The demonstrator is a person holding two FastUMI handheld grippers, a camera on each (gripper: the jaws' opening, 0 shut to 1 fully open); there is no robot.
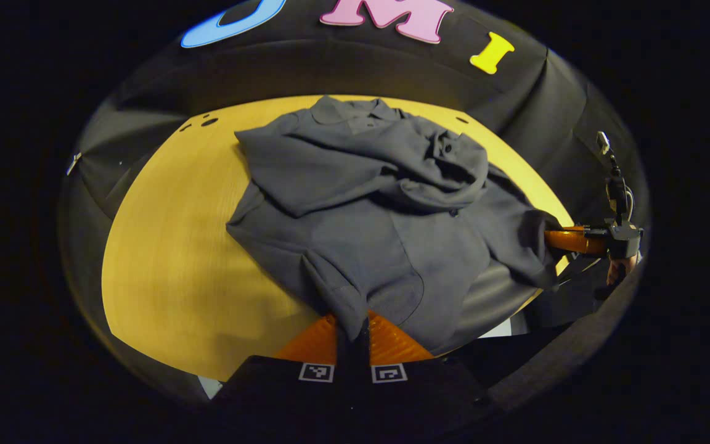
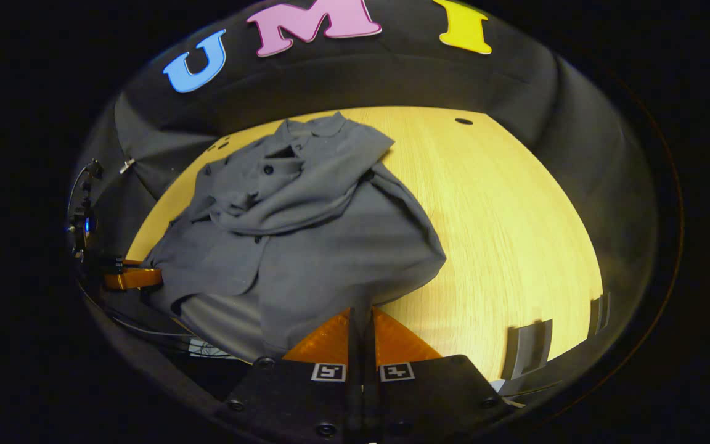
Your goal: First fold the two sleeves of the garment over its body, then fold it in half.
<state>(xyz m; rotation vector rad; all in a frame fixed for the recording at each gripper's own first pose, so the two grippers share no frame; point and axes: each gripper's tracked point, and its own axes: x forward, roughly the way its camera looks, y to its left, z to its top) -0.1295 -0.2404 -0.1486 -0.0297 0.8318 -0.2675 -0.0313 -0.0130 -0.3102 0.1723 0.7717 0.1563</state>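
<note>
1. the garment is a dark grey button-up shirt lying on the yellow wooden desk, sitting centre frame in the left gripper view and centre-left in the right gripper view. collar is toward the top of the frame, hem toward the bottom and hanging a bit over the desk's near edge.

2. both sleeves look already thrown over the body, bunched in a lumpy heap across the chest, so i'd say the sleeve part is done and the fold in half is what's in hand.

3. left hand-held gripper: fingers closed almost together at bottom centre with a hem corner of the shirt pinched between them.

4. right hand-held gripper: same deal, fingers pressed close on the other hem corner at bottom centre of its own view. it's also visible at the right edge of the left gripper view, gripping cloth there.

5. handling: it's thin, floppy woven cloth, light, no stiffness at all. it'll sag and drag between the two grips, and the loose sleeve pile up top could slide off if the hem gets yanked.

6. the hem corners look like the right spots to hold; carrying them level toward the collar should keep the fold square.
</note>
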